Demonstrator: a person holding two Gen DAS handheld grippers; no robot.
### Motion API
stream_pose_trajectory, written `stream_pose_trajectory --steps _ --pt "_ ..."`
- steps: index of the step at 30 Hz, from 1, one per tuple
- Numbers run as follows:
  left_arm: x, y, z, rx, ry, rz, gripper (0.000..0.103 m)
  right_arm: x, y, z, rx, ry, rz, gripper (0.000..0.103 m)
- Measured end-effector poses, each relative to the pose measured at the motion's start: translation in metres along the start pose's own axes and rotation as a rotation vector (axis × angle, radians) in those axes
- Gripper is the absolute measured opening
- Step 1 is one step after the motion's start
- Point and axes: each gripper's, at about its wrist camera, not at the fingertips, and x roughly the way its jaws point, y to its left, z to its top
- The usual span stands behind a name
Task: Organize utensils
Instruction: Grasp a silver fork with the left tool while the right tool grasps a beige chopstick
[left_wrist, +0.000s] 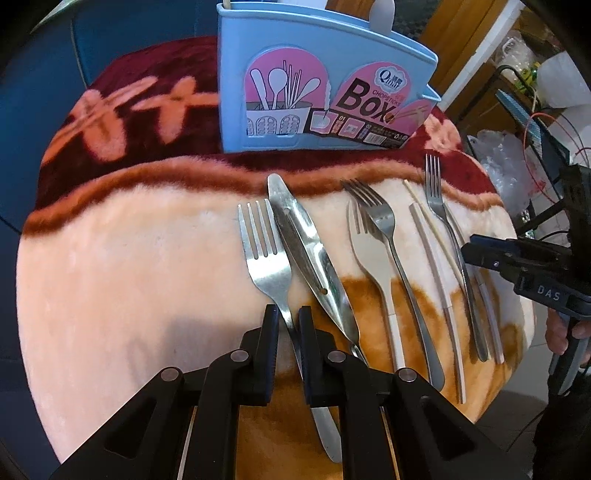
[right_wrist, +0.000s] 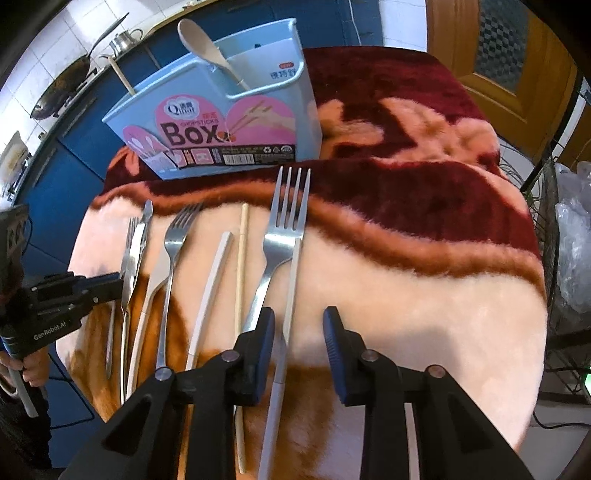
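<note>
A light blue chopsticks box stands upright at the back of the blanket-covered table; it also shows in the right wrist view with a wooden spoon in it. Several utensils lie in a row: a steel fork, a steel knife, more forks and white chopsticks. My left gripper is nearly shut around the leftmost fork's handle. My right gripper is open over a white chopstick beside a steel fork.
A fuzzy pink, maroon and orange blanket covers the round table. A blue cabinet and a wok stand behind. A wire rack with plastic bags stands to the right.
</note>
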Motion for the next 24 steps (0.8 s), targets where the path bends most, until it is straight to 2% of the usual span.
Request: stream_pose_trajectory --steps 5,7,9,11,17,24 --pt "0.000 0.003 0.001 -0.010 -0.016 -0.014 0.010 0.004 0.006 0.005 -0.027 0.006 -0.033 0.029" --pt "-0.001 0.003 -0.002 -0.001 -0.029 -0.006 0.008 0.003 0.005 0.004 -0.032 -0.010 -0.050 0.016" --pt "-0.004 0.003 -0.006 0.000 -0.052 -0.001 0.006 0.001 0.000 0.002 -0.008 -0.036 -0.031 0.009" --pt "-0.008 0.002 -0.011 0.011 -0.080 0.003 0.004 -0.003 -0.007 -0.001 0.034 -0.063 0.009 0.007" --pt "-0.026 0.003 -0.030 0.012 -0.198 -0.016 0.004 -0.027 -0.008 -0.012 0.052 -0.224 0.064 0.007" --pt "-0.057 0.010 -0.031 -0.025 -0.385 -0.033 0.004 -0.055 0.013 -0.022 0.000 -0.431 0.042 0.007"
